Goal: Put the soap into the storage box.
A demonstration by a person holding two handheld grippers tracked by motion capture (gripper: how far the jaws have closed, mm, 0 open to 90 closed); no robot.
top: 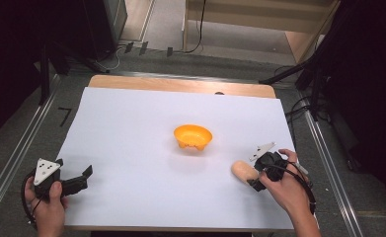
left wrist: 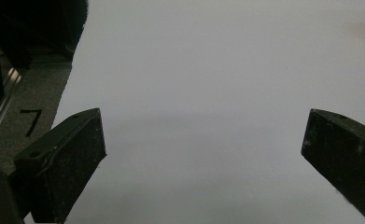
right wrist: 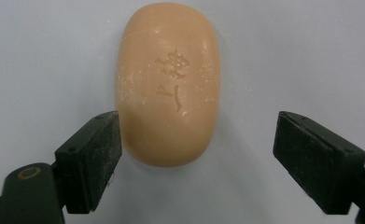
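**Soap half-straddled, grip off centre**

Near the right edge of the white sheet [top: 131,148], the bar of soap [right wrist: 167,84] lies flat on its broad face, well apart from the orange bowl [top: 193,137] at the middle of the table. The right gripper [right wrist: 196,161] stands wide open around the bar's near end and grips nothing yet; one jaw sits right against the soap's side, while the other is well clear of it.

That lopsided stance is the risk. If the jaws close as they stand, the far one would likely push the bar sideways before both pinch, and the rounded, smooth sides could let it slide or twist out. Only the near end lies between the jaws, so a pinch there could squeeze the bar forward and out.

At the sheet's left corner, the left gripper [left wrist: 203,154] hovers over bare paper, also spread wide with nothing between its jaws, too far off to steady the soap.
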